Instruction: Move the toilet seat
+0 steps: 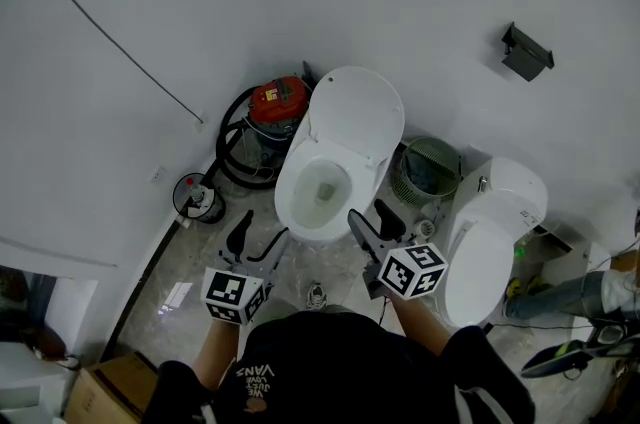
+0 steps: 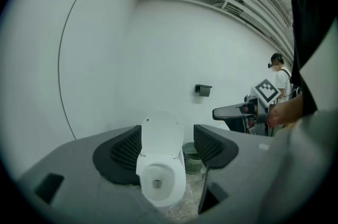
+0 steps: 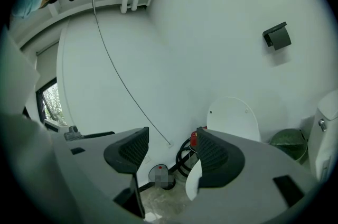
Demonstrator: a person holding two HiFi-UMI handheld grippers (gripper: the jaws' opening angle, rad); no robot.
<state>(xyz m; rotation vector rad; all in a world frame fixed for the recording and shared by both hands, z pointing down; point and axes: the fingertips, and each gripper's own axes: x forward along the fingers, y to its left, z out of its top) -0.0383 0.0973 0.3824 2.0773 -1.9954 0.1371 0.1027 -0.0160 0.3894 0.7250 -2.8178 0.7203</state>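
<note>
The white ceramic toilet is set on the marbled tile floor at the foot of the white wall, between a red canister vacuum with a black hose and a green mesh waste basket. The white oval toilet lid is raised and leaned back against the wall. A white ring, judged to be the toilet seat, is seen lying flat on the bowl rim, though the joint between ring and rim is not resolved in any view. The left gripper and the right gripper are held side by side before the front edge of the bowl, near it and apart from it. Both sets of jaws are spread and nothing is gripped. Only the distant toilet is framed between the left pads, and only floor, wall and a sliver of the bowl between the right pads. The task is therefore judged as not begun. The approach, the grasp on the seat edge and the swing of the seat are all left to be done.
</note>
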